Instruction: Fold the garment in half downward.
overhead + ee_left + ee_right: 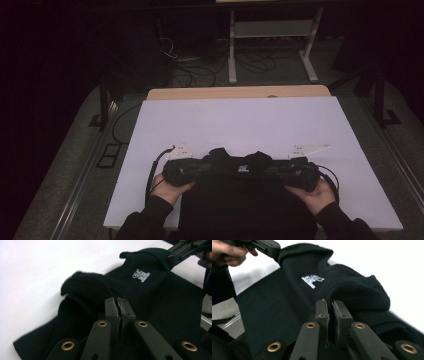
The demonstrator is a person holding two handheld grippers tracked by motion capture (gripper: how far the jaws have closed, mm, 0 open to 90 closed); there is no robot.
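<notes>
Garment: black sweater lies at the surface's near edge.
Left tool: you clamp the collar.
Right tool: clamped likewise.
Progress: both grips made (2 of 2); folding remains, likely.

A white board is laid over the desk and covers almost all of it. At the far edge of the desk a narrow strip of light wood is left uncovered. Behind the desk, on the grey floor, a white metal frame is seen, and dark cables are spread beside it. The room around is kept dark.
</notes>
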